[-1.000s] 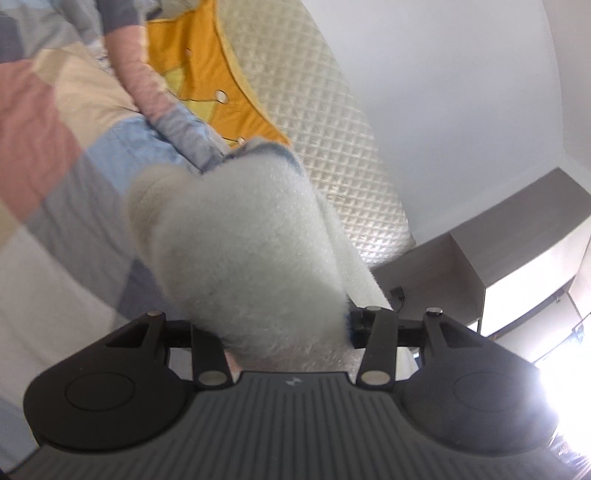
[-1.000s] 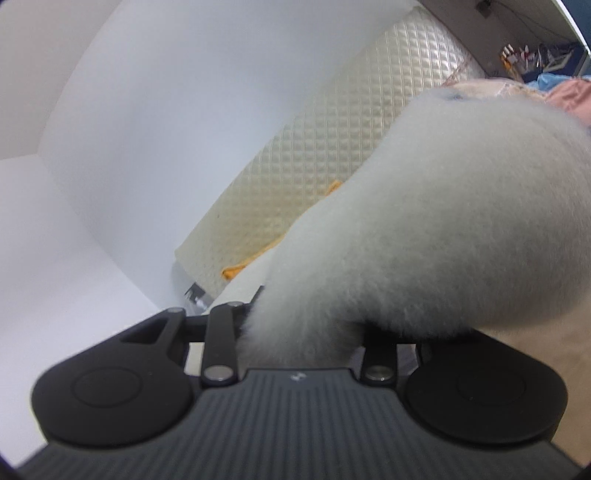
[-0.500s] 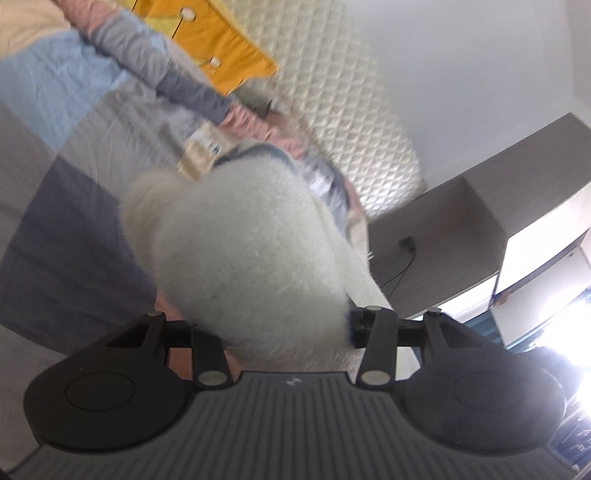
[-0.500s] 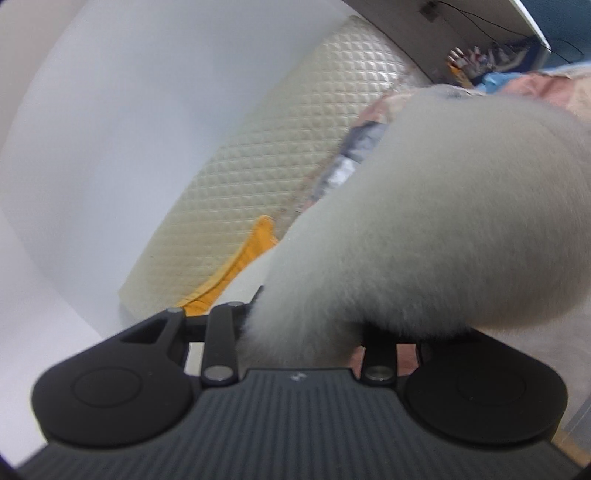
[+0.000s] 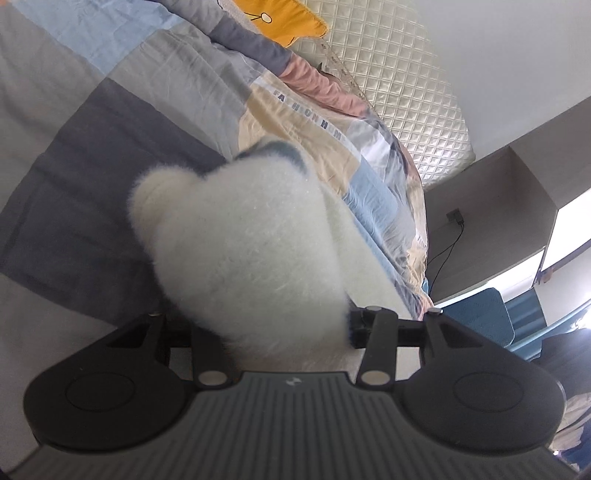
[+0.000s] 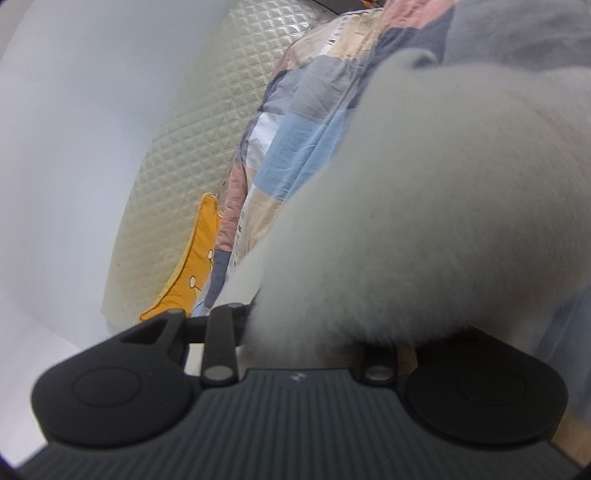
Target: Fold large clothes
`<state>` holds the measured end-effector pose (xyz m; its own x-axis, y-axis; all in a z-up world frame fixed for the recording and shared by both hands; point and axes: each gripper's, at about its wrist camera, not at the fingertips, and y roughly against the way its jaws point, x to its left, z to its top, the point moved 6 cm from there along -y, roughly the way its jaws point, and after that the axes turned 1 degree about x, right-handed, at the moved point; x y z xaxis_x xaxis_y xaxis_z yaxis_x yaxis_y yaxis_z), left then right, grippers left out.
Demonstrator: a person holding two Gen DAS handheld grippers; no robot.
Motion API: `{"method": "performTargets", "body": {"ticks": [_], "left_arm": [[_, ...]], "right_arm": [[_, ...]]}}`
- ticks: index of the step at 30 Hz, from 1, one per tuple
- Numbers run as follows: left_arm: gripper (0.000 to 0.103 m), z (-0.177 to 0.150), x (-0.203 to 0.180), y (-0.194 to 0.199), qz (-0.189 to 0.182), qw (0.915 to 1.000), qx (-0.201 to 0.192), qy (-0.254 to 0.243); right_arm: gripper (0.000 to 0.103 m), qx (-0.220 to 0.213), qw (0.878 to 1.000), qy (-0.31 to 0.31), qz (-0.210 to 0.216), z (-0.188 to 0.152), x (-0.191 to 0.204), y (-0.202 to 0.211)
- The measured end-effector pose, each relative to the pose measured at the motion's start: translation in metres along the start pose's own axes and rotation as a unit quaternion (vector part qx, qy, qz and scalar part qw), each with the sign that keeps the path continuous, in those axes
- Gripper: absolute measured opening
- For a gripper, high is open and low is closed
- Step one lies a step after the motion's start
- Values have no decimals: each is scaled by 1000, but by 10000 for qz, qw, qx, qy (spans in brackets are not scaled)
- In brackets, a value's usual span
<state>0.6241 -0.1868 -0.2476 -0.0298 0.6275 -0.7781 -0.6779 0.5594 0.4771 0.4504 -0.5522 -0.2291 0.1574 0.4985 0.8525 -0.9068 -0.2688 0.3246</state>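
Note:
A fluffy white fleece garment (image 5: 243, 251) bulges out of my left gripper (image 5: 273, 332), which is shut on it; the fleece hides the fingertips. It hangs above the patchwork bed cover (image 5: 110, 122). In the right wrist view the same white garment (image 6: 436, 206) fills the right half and covers my right gripper (image 6: 306, 332), which is shut on it. A blue trim edge shows at the garment's top in the left view.
A quilted cream headboard (image 5: 402, 81) stands behind the bed, also in the right view (image 6: 207, 122). An orange cushion (image 5: 280, 18) lies by it and shows in the right view (image 6: 192, 266). A grey cabinet with a cable (image 5: 480, 206) and a blue chair (image 5: 480, 314) stand at right.
Both grippers have tilted down towards the bed with the garment still held. More of the patchwork cover is in view and less wall and headboard.

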Motion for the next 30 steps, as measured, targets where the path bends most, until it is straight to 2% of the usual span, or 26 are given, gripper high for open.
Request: {"method": "performTargets", "body": {"ticks": [5,10,14,19,23,26,30], "left_arm": [[55,-14,16,6,53,10000,39,74],[58,-19,16,15,134,9995,74,292],[59,-19,17,32,209,9985,180,465],[59,-25,7,76,627,9979,142,-19],[58,-22,-17,118,984,9929,100,-666],[58,-12,-44,158,998,9904,-96,-952],[58,-3,-95,214,1071,9809,-339,-1585]], "right_arm": [[40,4,9999,-110,10,-20,-10,7],[40,-121,9986,-521,-23,-23,-15,6],[42,-156,9967,-786,-159,-29,-13,20],[42,-180,9968,-615,-471,-41,0,54],[42,-318,9965,-259,-722,-40,22,85],[42,-513,9959,146,-730,-31,55,109],[42,-753,9919,763,-678,-24,114,151]]}}
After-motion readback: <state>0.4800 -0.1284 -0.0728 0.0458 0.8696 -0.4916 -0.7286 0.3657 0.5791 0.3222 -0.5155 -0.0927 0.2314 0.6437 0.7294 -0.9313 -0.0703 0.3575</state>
